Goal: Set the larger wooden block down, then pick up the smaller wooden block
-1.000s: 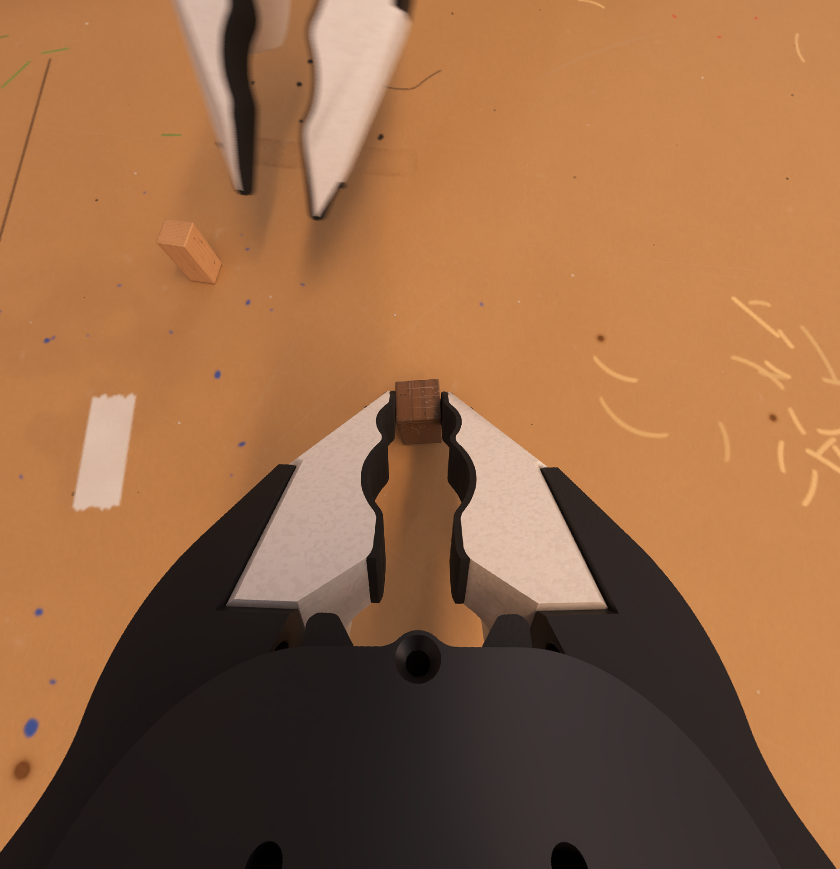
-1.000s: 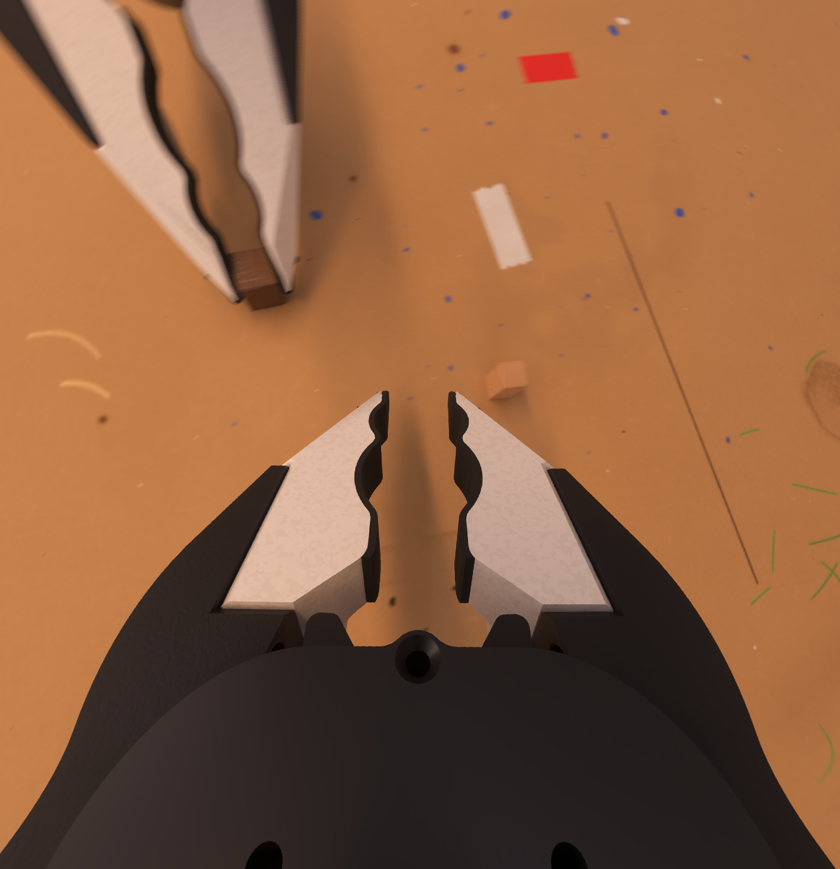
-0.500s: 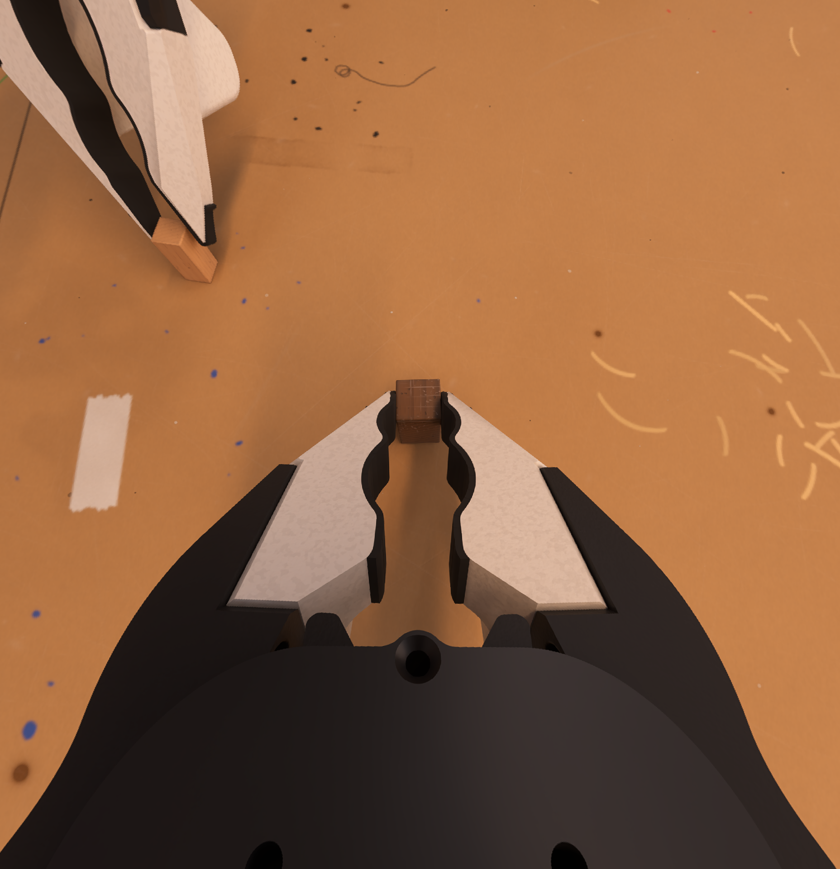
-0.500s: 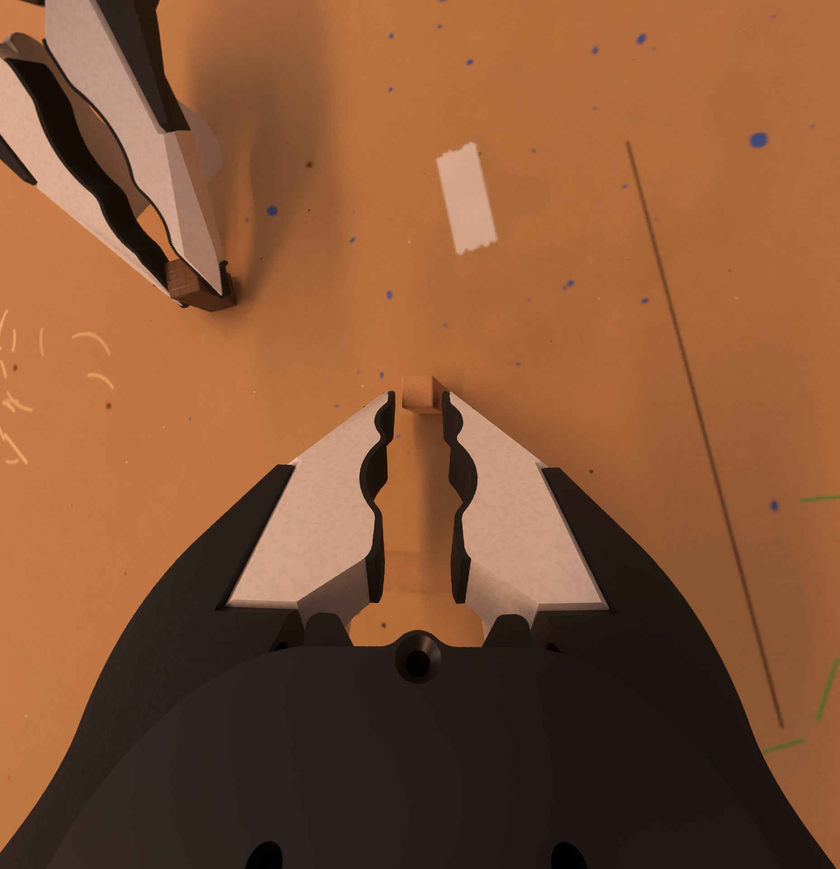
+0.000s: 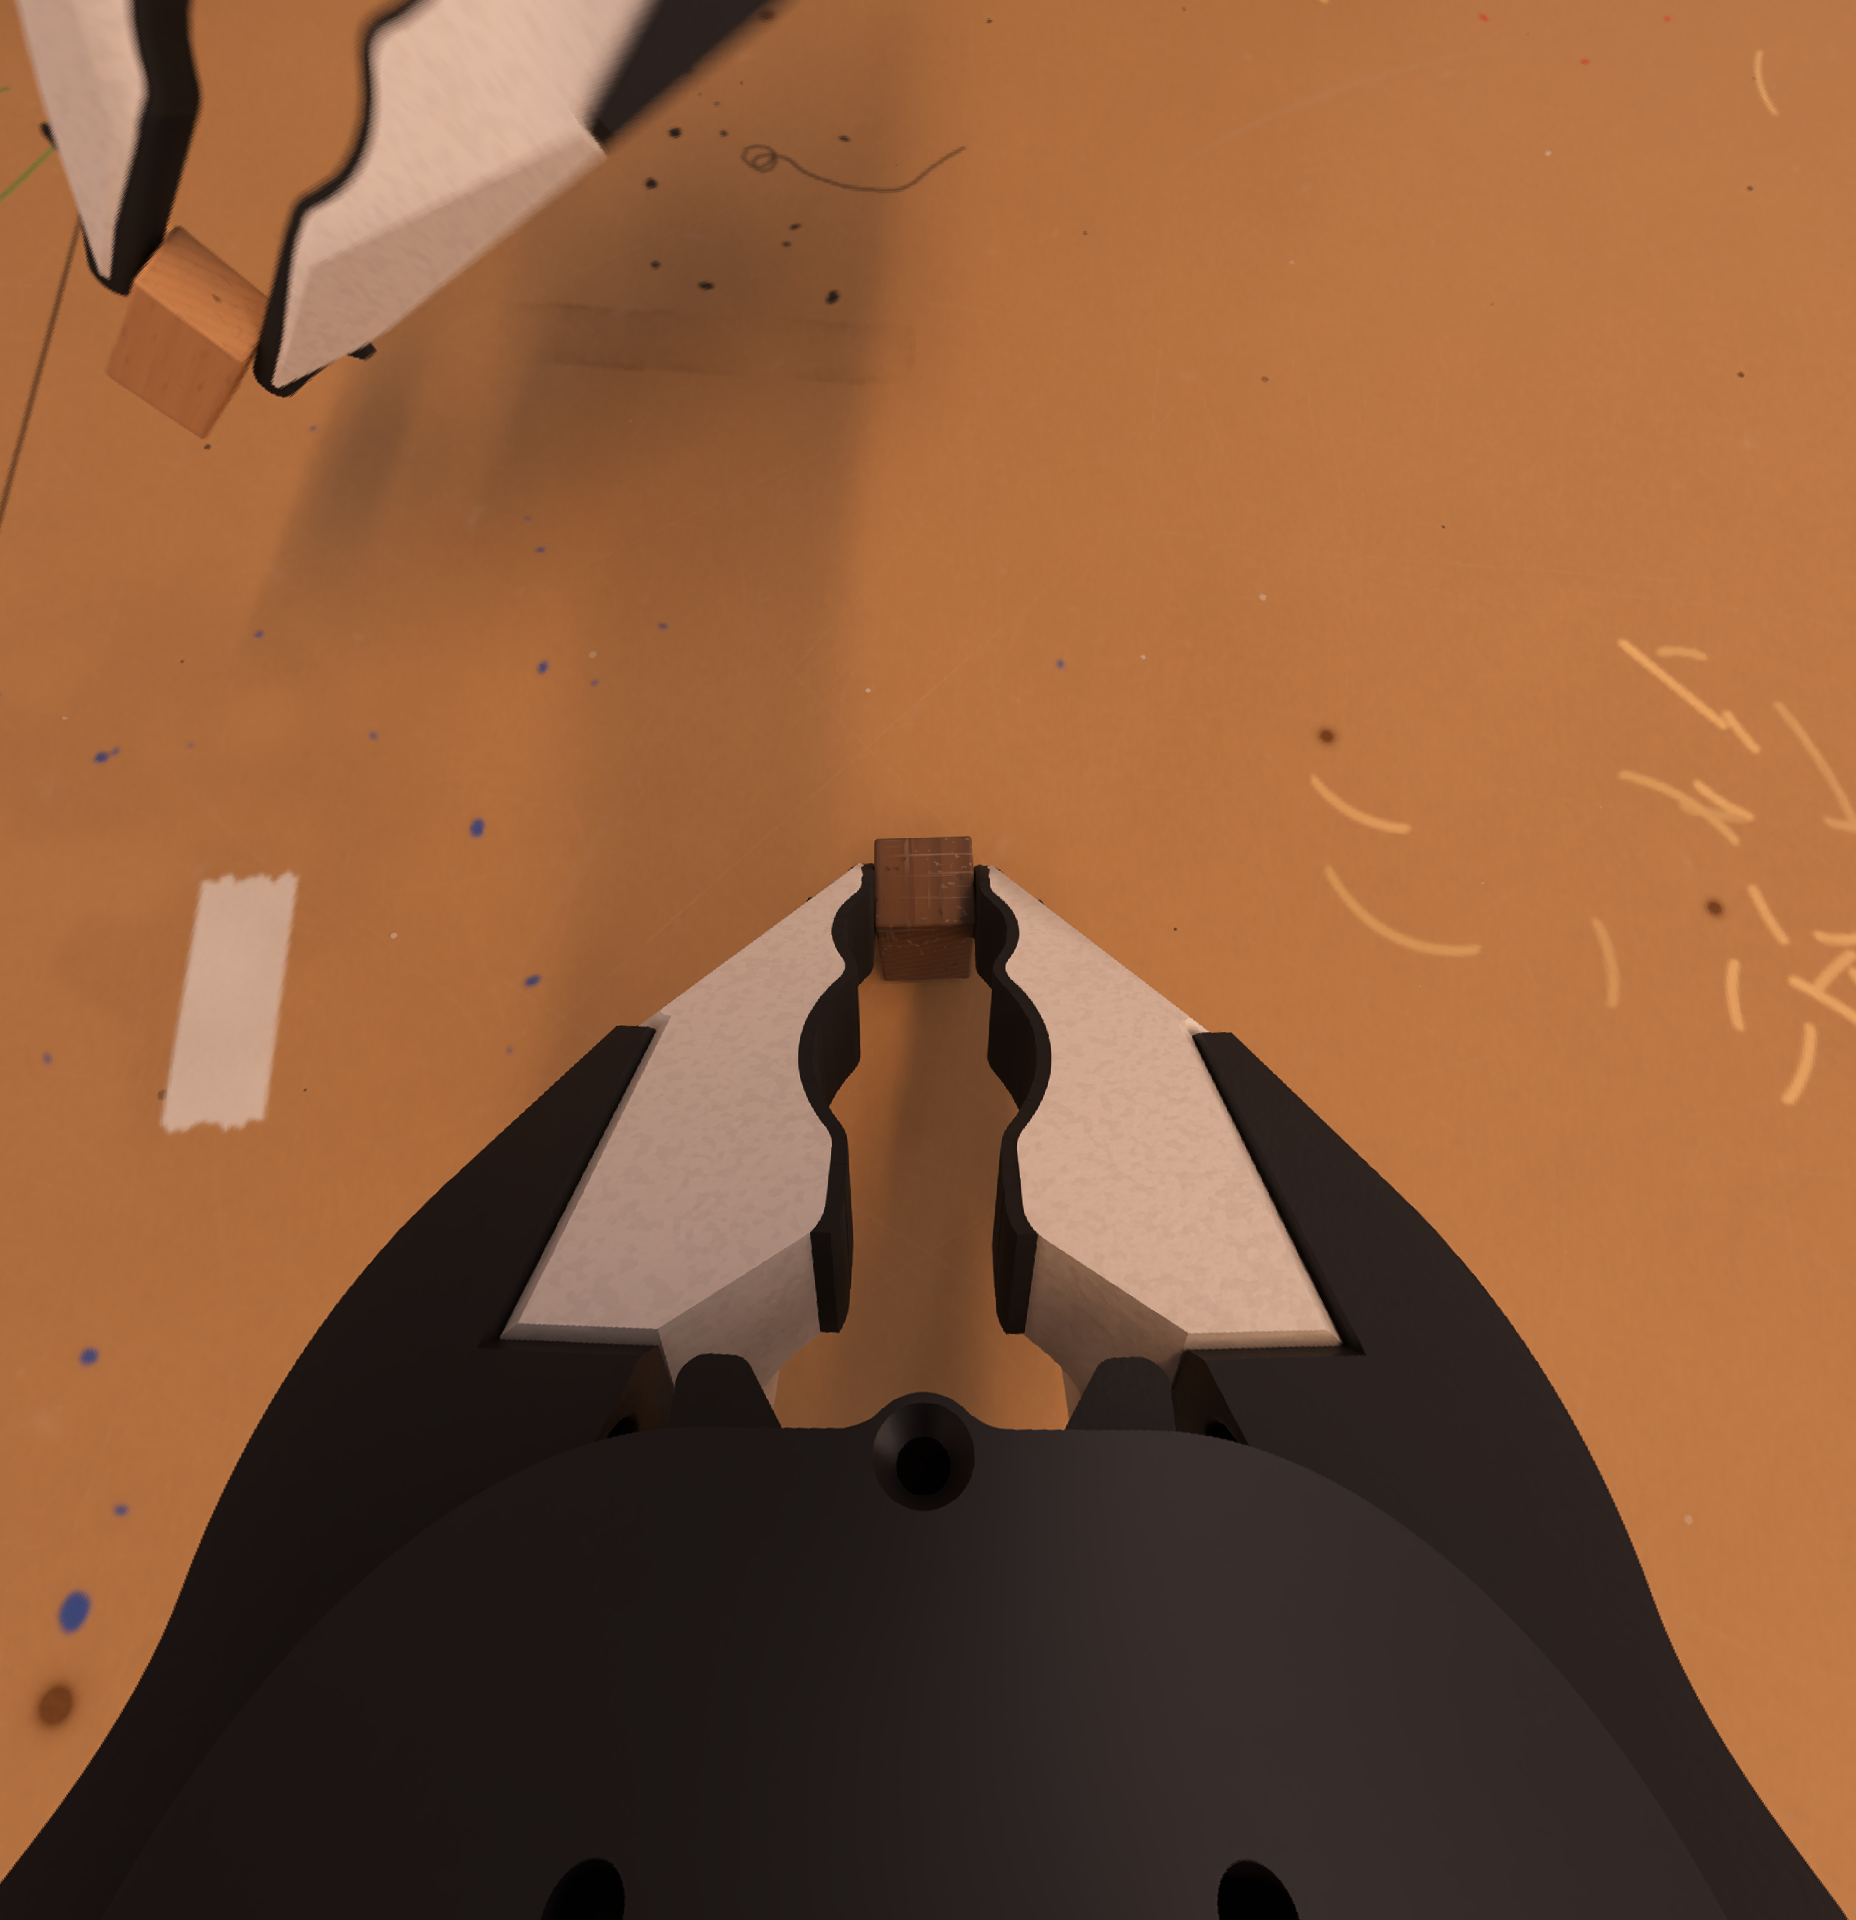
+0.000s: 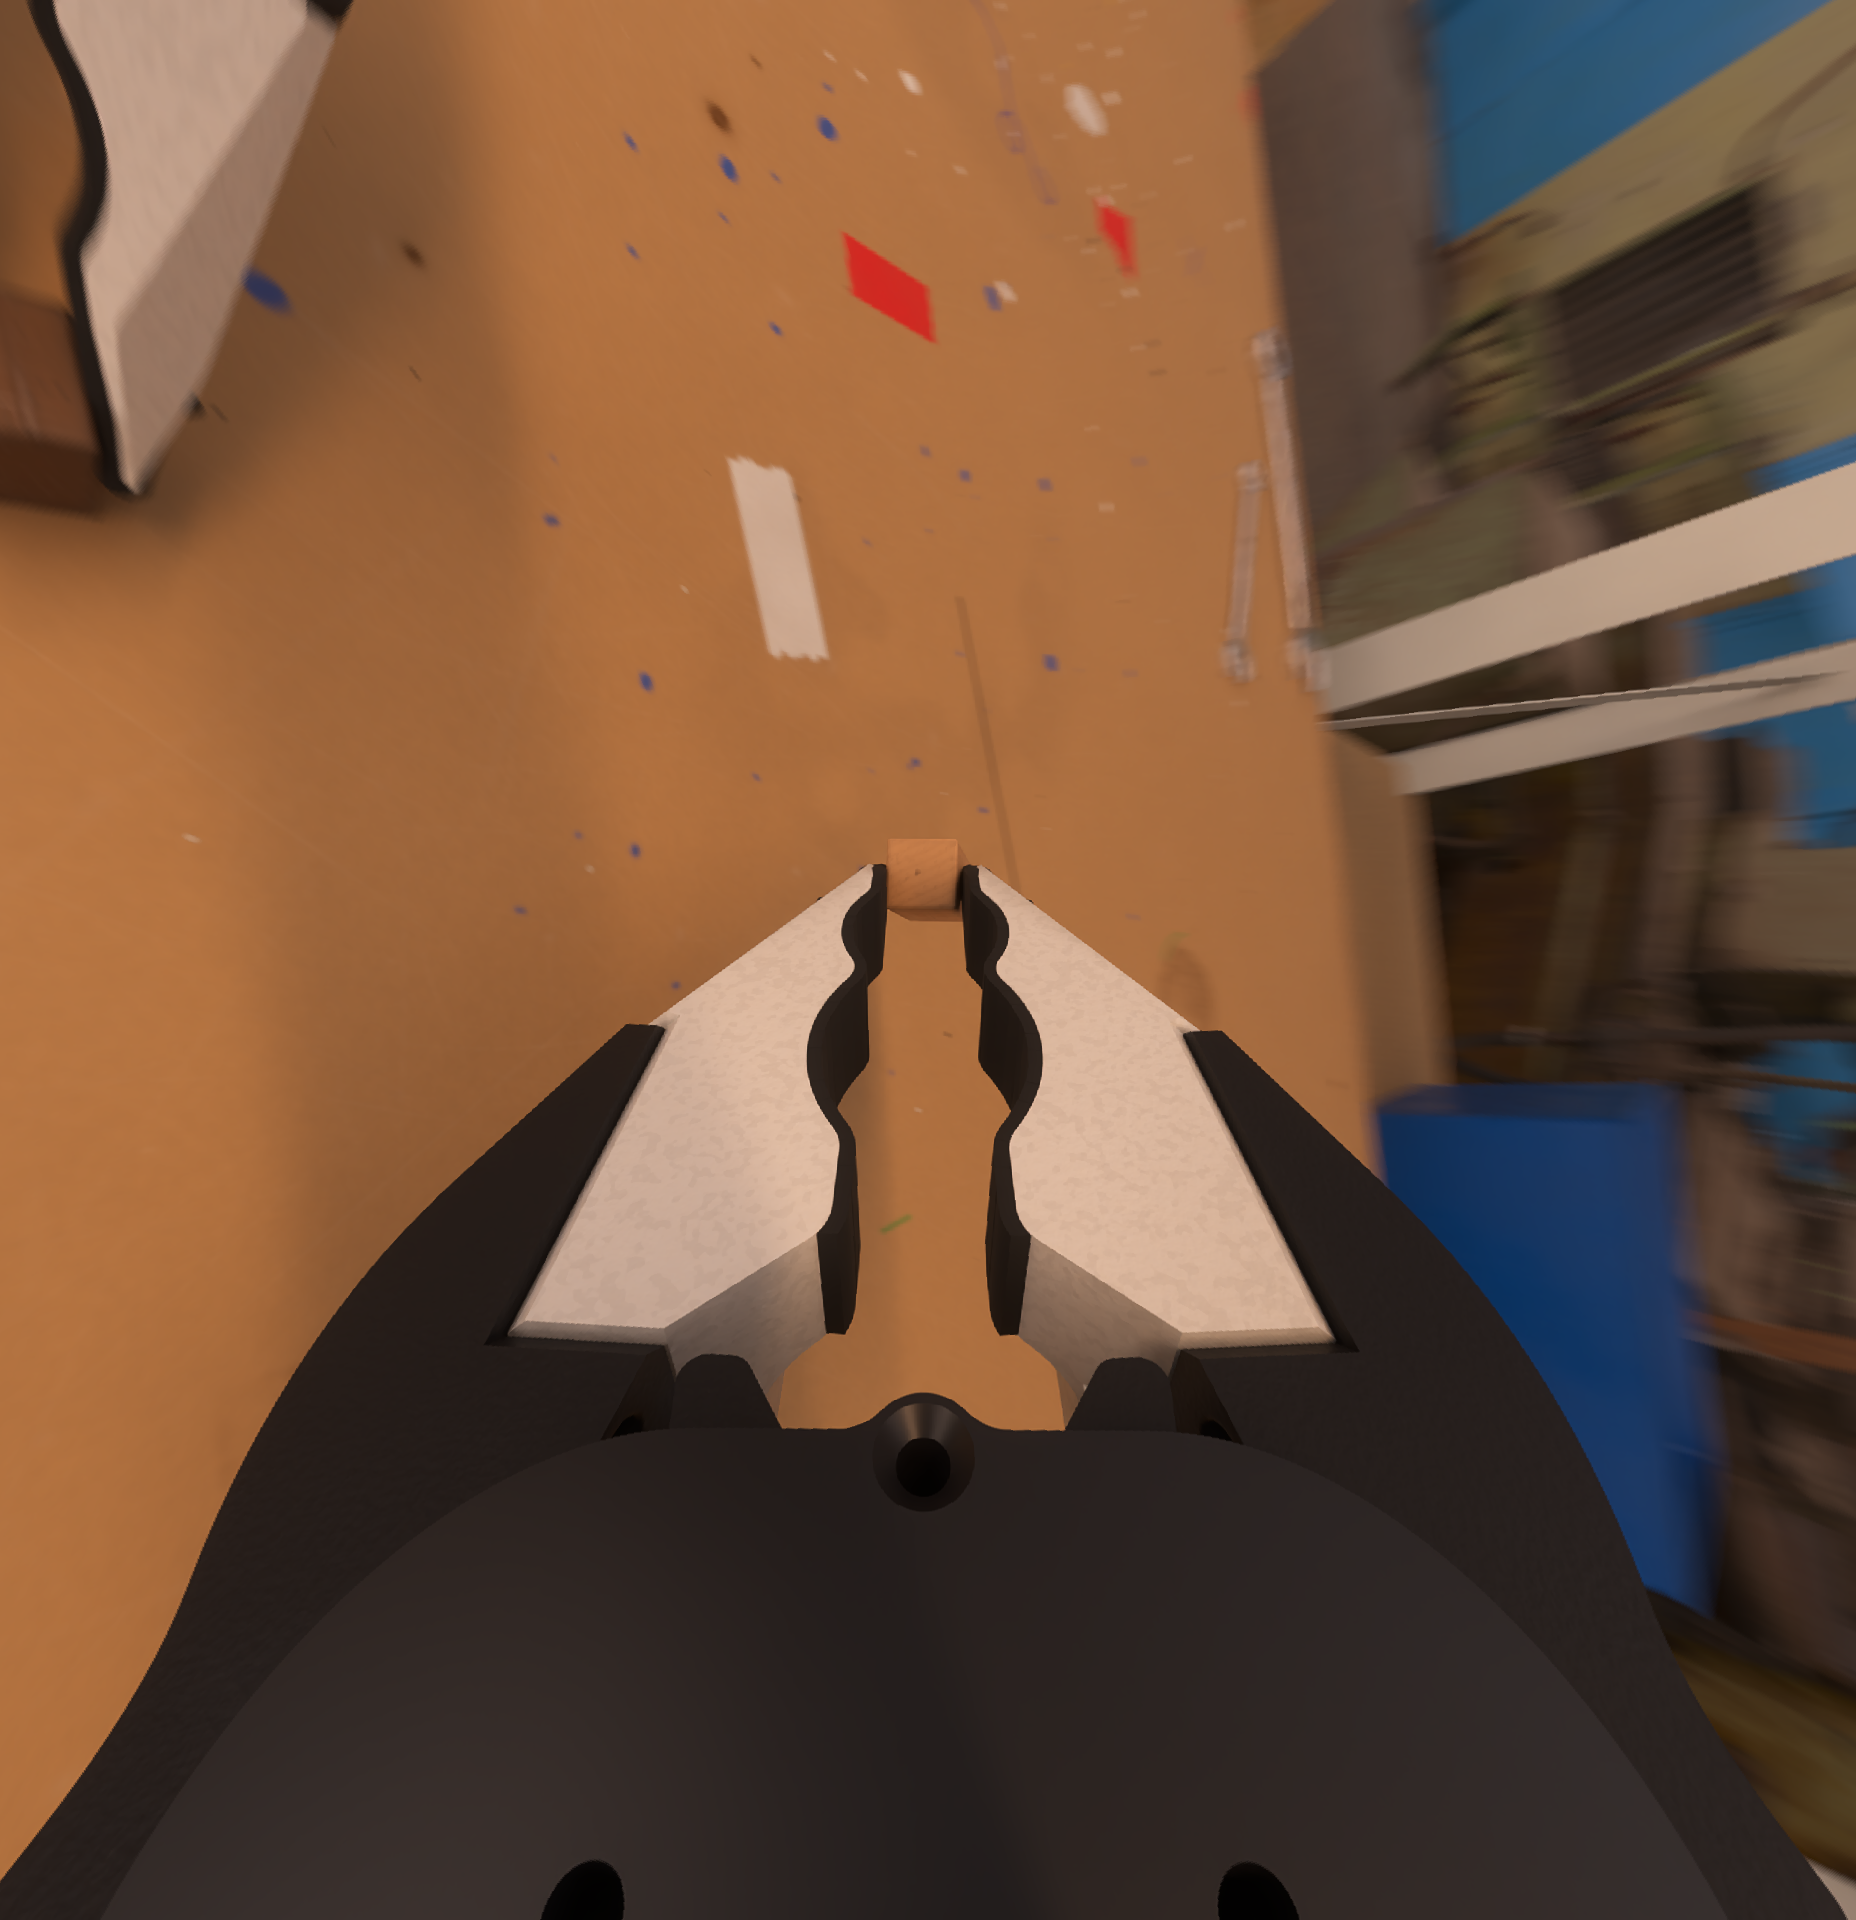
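Note:
My left gripper [image 5: 922, 899] is shut on a small dark brown wooden block [image 5: 922, 904], held at its fingertips low over the orange table. My right gripper [image 6: 924, 883] is shut on a light tan wooden block [image 6: 924, 878]. In the left wrist view the right gripper [image 5: 197, 332] shows at the top left, holding the tan block [image 5: 181, 353] off the table with its shadow below. In the right wrist view one finger [image 6: 165, 260] of the left gripper and the dark block [image 6: 20, 395] show at the top left.
A white tape strip [image 5: 228, 1003] lies on the table to the left; it also shows in the right wrist view [image 6: 784, 561]. Red patches [image 6: 888, 286] lie farther off. The table edge [image 6: 1319, 831] runs down the right, with shelving and a blue box [image 6: 1526, 1299] beyond.
My right gripper moved onto the tan block, shut on it, then lifted and tilted it toward the table edge. My left gripper has not moved and still holds the dark block.

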Robot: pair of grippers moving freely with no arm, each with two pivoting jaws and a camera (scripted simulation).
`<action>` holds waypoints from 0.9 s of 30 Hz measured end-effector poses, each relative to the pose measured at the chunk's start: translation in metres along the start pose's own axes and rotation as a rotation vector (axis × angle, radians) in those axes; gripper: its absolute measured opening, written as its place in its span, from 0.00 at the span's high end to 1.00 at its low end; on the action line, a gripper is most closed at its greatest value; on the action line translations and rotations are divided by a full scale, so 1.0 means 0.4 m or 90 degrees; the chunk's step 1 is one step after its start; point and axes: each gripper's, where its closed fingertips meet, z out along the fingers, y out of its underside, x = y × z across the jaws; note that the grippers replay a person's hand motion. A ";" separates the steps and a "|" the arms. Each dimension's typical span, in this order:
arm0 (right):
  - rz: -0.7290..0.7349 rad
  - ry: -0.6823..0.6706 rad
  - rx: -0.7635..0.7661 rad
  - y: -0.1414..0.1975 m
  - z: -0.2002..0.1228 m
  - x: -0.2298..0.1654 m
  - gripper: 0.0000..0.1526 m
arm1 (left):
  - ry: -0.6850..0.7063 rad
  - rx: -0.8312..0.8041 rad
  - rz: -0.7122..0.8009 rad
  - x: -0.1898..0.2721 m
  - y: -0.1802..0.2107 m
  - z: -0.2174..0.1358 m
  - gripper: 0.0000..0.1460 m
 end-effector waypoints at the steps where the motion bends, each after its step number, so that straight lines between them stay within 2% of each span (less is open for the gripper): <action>1: -0.036 0.059 -0.005 0.001 -0.006 -0.003 0.91 | 0.000 -0.001 0.003 0.001 0.000 0.001 0.88; 3: -0.069 0.127 -0.013 0.007 -0.012 -0.024 0.91 | -0.001 -0.003 0.008 0.002 -0.001 0.002 0.88; 6: -0.077 0.164 -0.021 0.021 -0.015 -0.053 0.91 | -0.002 -0.006 0.013 0.004 -0.003 0.004 0.88; 27: -0.074 0.147 -0.002 -0.008 -0.028 -0.093 0.91 | -0.003 -0.008 0.018 0.006 -0.004 0.006 0.88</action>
